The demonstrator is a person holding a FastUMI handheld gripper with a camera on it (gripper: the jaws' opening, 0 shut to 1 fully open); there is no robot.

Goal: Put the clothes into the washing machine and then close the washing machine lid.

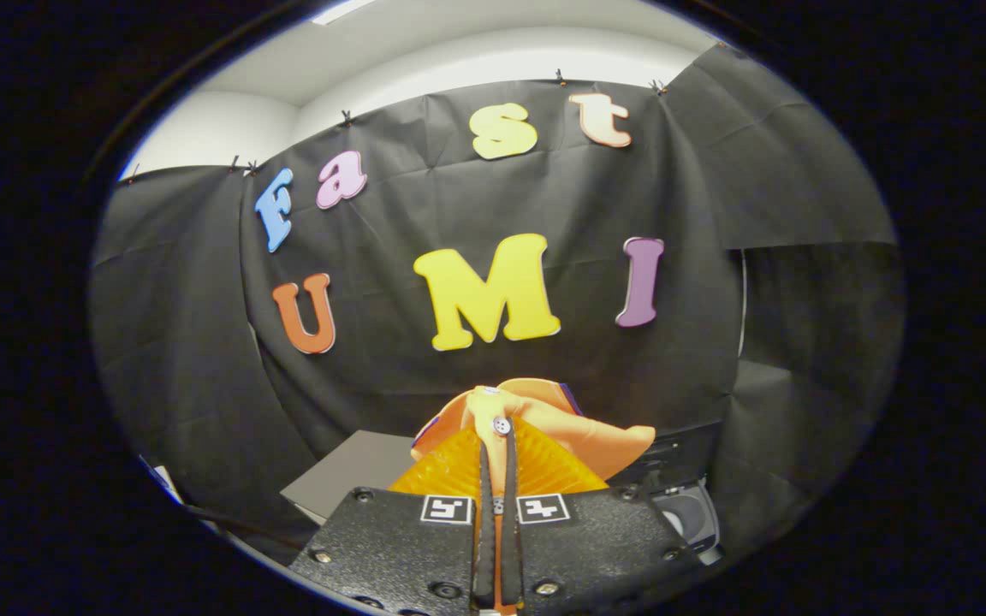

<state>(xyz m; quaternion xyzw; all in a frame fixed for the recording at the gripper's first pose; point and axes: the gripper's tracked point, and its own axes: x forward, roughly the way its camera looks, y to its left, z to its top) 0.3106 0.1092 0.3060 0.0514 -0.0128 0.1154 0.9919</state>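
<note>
Gripping an orange garment (561, 441), the gripper (497, 453) has its two fingers pressed nearly together, with a thin strip of the cloth pinched between them. It points level toward the booth's wall, tilted slightly upward, so the cloth is carried in the air, well above the surfaces below. On the gripper's body, just behind the fingers, sit two square black-and-white markers (446, 509); they carry a coded pattern and no readable words. The garment bunches up just ahead of the fingertips, showing a small white button (501, 424) at its front edge and a ribbed orange patch spread to either side of the fingers. Lower down, beyond the fingers to the right, a dark machine top (673, 458) shows with a rounded grey opening (690, 513) beside it. To the left lies a flat grey panel (347, 479). Behind everything hangs the black cloth wall (202, 385).
</note>
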